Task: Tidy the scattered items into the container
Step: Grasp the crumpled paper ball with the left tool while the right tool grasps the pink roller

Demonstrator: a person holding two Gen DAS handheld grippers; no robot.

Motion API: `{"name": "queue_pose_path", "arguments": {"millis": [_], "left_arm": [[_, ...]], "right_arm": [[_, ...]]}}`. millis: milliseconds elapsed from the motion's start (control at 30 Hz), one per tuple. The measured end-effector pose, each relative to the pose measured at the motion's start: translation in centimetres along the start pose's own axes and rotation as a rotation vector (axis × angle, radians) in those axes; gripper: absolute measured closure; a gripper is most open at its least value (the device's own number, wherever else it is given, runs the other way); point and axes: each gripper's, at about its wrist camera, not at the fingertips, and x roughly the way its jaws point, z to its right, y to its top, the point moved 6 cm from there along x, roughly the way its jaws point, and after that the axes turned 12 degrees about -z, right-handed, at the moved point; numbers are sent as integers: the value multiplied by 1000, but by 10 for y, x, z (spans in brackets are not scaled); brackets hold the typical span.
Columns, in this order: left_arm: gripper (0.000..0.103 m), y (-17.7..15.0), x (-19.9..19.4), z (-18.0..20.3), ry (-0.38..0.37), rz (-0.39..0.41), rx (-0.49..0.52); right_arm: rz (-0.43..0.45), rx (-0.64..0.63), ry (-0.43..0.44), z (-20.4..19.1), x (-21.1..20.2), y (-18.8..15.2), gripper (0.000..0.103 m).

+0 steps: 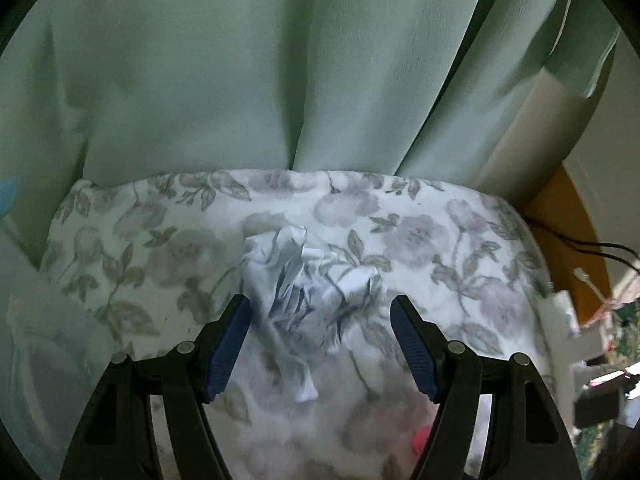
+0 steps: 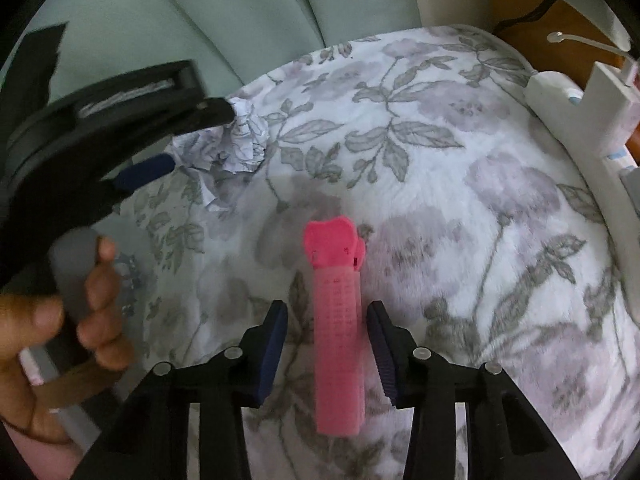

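Two open claws over a flowered blanket

Flowered blanket (image 2: 460, 184) below green curtain (image 1: 240, 60). Left claw (image 1: 320, 308) wide around crumpled paper (image 1: 296, 280), not gripping. Right claw (image 2: 327, 316) wide, flanking pink roller (image 2: 338, 332) lying flat on blanket.

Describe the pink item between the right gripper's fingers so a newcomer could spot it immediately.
Start from the floral blanket that covers the surface in front of the green curtain. Lying on it, between the open fingers of the right gripper, is a pink hair roller clip. It is the only bright pink thing; the crumpled paper near the left gripper is white.
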Motion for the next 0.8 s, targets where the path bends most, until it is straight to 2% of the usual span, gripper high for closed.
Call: {"name": "queue_pose_path", "arguments": {"millis": [167, 367, 433, 500, 800], "left_arm": [[30, 12, 17, -8, 28, 13, -6], [30, 18, 20, -16, 4, 25, -37], [37, 17, 19, -15, -5, 31, -42], [40, 14, 18, -14, -7, 33, -43], [44, -14, -1, -8, -31, 12, -16]], "right_arm": [[22, -16, -5, -1, 2, 6, 59], [43, -16, -1, -2, 4, 11, 59], [45, -12, -14, -1, 4, 11, 67], [45, -9, -19, 1, 4, 10, 73], [34, 12, 7, 8, -9, 1, 75]]}}
